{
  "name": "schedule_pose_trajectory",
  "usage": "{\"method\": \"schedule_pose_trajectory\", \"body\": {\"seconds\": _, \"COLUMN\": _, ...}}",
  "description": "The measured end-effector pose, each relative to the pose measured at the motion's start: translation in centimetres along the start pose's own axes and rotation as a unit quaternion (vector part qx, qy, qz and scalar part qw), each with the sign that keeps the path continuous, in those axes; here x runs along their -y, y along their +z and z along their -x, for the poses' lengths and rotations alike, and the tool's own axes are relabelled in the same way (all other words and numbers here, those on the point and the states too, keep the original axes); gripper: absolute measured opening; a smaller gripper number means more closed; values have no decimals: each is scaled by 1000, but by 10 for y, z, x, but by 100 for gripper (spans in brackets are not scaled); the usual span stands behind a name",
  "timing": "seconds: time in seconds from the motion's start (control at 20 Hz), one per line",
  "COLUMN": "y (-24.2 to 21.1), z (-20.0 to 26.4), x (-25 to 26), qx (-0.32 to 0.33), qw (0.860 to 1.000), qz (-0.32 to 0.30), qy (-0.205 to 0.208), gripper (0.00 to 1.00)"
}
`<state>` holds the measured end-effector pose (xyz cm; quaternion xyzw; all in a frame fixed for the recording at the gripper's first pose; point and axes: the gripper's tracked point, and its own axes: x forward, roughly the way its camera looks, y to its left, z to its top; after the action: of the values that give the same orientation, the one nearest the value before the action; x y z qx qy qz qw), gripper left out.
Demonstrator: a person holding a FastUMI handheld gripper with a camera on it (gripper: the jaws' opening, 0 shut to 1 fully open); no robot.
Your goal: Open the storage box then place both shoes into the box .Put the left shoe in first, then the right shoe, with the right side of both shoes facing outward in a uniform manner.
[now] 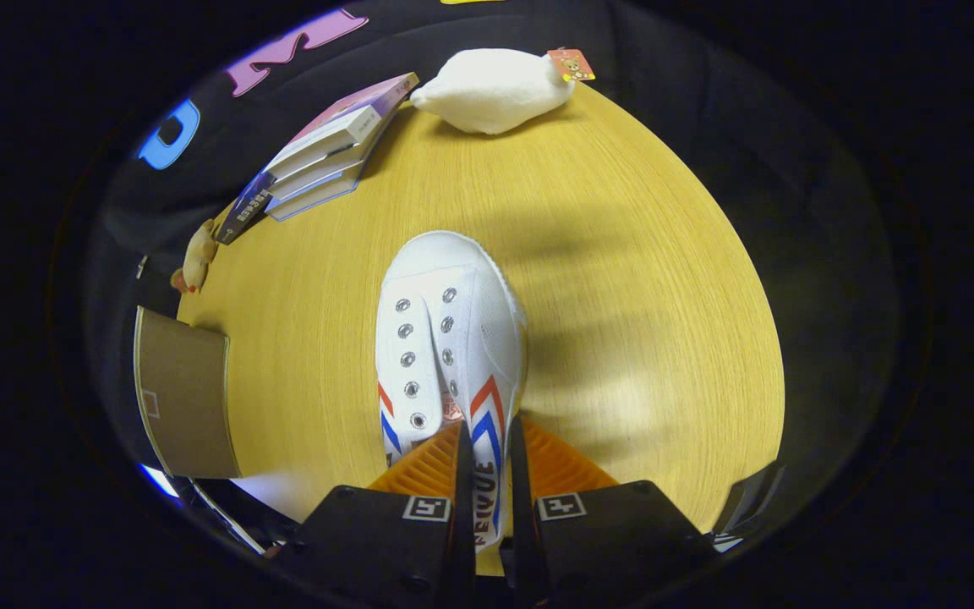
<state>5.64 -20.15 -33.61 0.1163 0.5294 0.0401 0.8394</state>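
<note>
A white canvas shoe [445, 338] with metal eyelets and red and blue stripes points its toe away from me over the wooden table [622, 279]. My gripper [487, 440] is shut on the shoe: both fingers pinch the right side wall near the collar, one inside and one outside. The shoe's heel is hidden behind the fingers. To the left of the fingers, at the table's edge, stands a brown cardboard flap [187, 397] of the storage box; whether the box stands open I cannot tell.
A stack of books [326, 152] lies at the table's far left. A white plush toy [495, 89] with a tag rests at the far edge. A small tan plush figure [197, 258] sits at the left edge, beyond the cardboard flap.
</note>
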Motion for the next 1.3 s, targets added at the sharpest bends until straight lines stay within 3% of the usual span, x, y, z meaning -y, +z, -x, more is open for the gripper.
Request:
{"method": "schedule_pose_trajectory", "body": {"seconds": 0.15, "y": 2, "z": 3, "x": 1, "qx": 3, "qw": 1000, "qz": -4, "qy": -4, "gripper": 8}}
{"method": "schedule_pose_trajectory", "body": {"seconds": 0.6, "y": 19, "z": 58, "x": -43, "qx": 37, "qw": 997, "qz": -71, "qy": 22, "gripper": 7}}
{"method": "schedule_pose_trajectory", "body": {"seconds": 0.95, "y": 24, "z": 121, "x": -142, "qx": 67, "qw": 994, "qz": -69, "qy": 55, "gripper": 7}}
{"method": "schedule_pose_trajectory", "body": {"seconds": 1.3, "y": 13, "z": 159, "x": -278, "qx": 76, "qw": 987, "qz": -70, "qy": 125, "gripper": 7}}
